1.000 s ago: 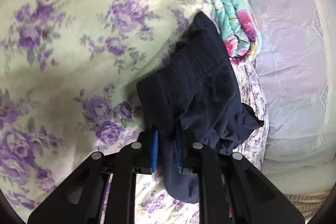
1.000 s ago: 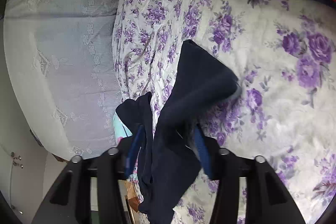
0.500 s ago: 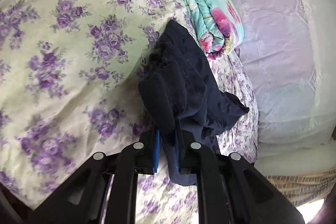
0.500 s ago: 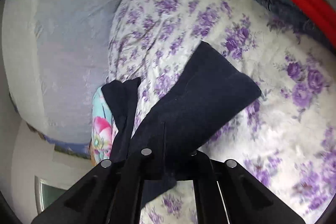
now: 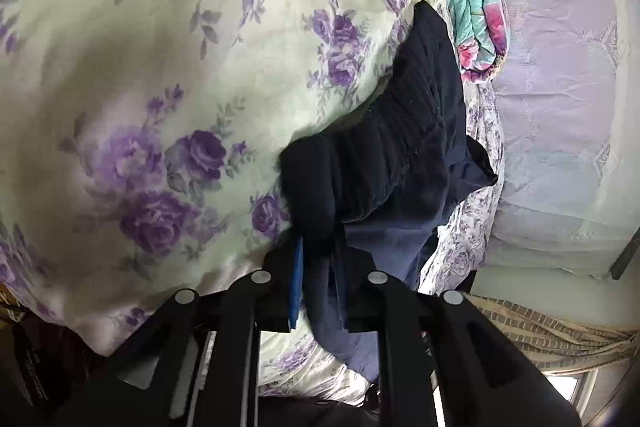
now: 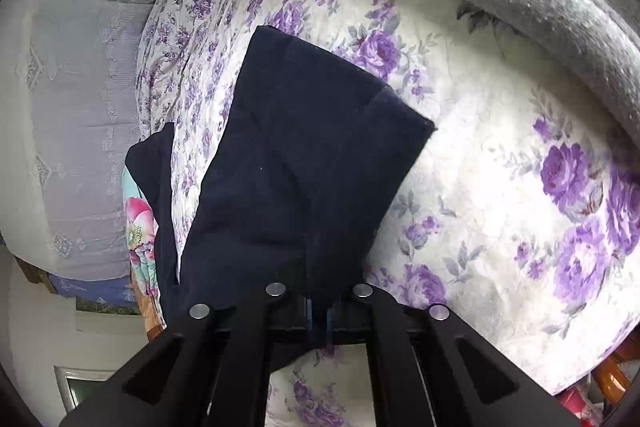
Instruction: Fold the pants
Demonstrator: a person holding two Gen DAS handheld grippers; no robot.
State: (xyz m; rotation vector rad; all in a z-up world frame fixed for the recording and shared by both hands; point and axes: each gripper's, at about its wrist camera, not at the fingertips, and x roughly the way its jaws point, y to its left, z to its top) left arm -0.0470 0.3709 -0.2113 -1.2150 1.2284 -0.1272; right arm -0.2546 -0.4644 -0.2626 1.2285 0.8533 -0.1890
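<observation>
Both our left tongs (image 5: 318, 267) and right tongs (image 6: 318, 315) pinch the navy pants (image 6: 304, 163), lifted bunched over the floral bed (image 6: 500, 187); folding is barely begun.

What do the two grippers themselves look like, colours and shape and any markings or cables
Both look alike. The left gripper has a matte black frame of angled bars with round silver fasteners, and thin blue pads on its fingers. The right gripper has the same black bars and silver fasteners. No cables or sleeves show.
</observation>
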